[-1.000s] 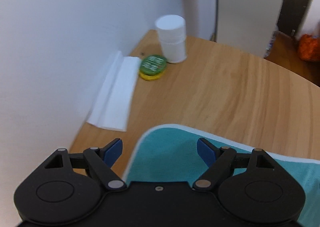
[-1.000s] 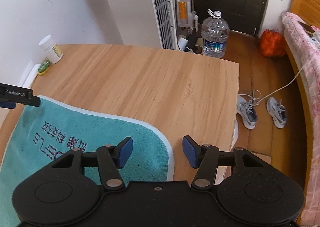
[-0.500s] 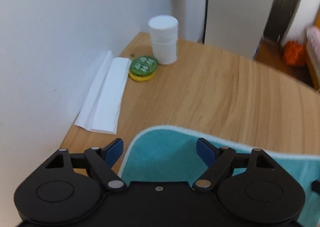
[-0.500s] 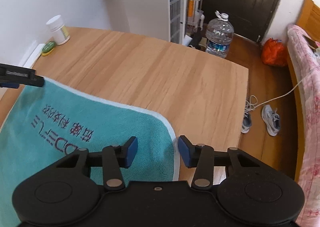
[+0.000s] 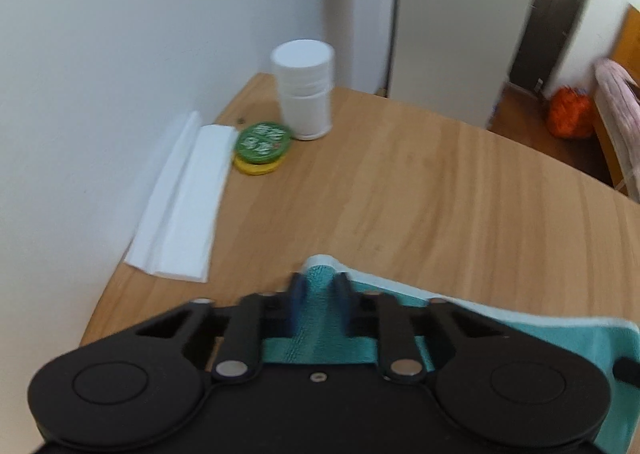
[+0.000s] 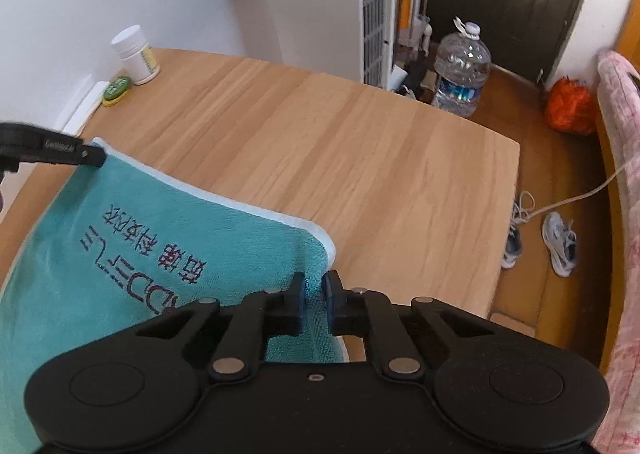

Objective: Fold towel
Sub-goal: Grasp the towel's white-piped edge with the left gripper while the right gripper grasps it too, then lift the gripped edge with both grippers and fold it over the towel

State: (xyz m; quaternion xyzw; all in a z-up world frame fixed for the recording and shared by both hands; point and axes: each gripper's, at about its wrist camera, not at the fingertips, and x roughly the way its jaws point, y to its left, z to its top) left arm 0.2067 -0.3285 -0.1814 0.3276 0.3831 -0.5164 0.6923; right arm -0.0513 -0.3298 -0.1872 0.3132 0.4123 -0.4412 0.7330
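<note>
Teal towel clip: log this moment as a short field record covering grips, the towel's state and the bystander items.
left gripper: shut on far left corner of the teal terry towel with white edging
right gripper: shut on far right corner
towel state: spread out, printed side up, not yet folded
surface: light wooden table
bystanders: white plastic jar, green round tin, folded white paper, all by the wall, apart from the towel

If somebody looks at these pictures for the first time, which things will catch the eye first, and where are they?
First comes the teal towel with dark embroidered lettering, spread on the near part of the wooden table; the left gripper and the right gripper each pinch a far corner, jaws closed. Next, the white jar and the green tin at the table's far left corner, by the wall.
</note>
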